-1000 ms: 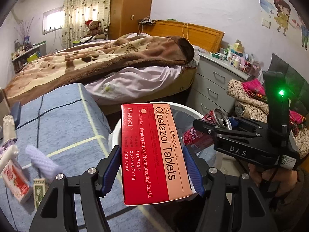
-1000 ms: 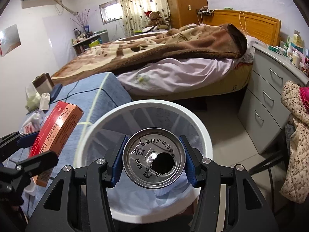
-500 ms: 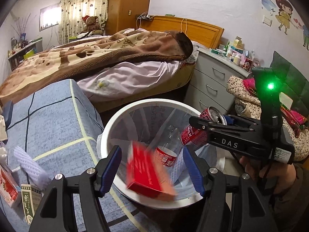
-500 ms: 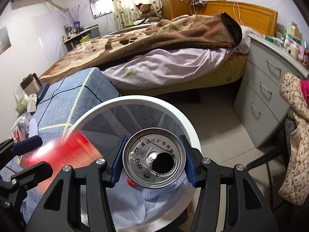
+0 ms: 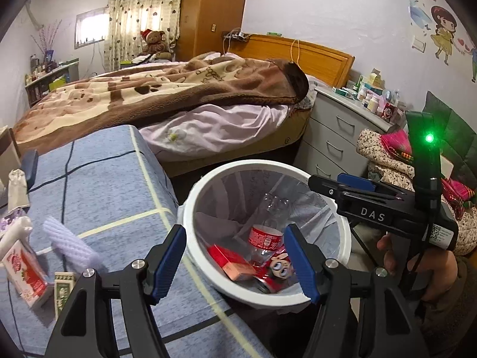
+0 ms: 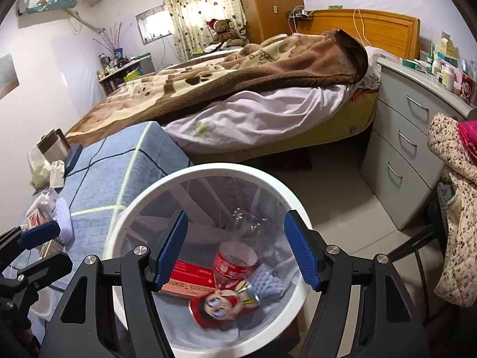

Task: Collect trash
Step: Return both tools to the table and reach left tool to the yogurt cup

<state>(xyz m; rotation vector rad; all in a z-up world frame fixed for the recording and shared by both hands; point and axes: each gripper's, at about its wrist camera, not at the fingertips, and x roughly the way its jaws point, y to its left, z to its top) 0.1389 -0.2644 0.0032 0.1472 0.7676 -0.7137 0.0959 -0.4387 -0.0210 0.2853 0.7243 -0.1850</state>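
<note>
A white trash bin with a clear liner stands beside the blue table; it also shows in the right wrist view. Inside lie the red tablet box, a red can with a cartoon face, and a clear plastic bottle with a red label. My left gripper is open and empty over the bin's near rim. My right gripper is open and empty above the bin; it also shows in the left wrist view.
On the blue checked tablecloth lie a purple foam sleeve, a red-and-white carton, a small green box and white wrappers. A bed, grey drawers and piled clothes surround the bin.
Both grippers opened. The tablet box dropped from the left gripper into the bin, then the can dropped from the right gripper into it.
</note>
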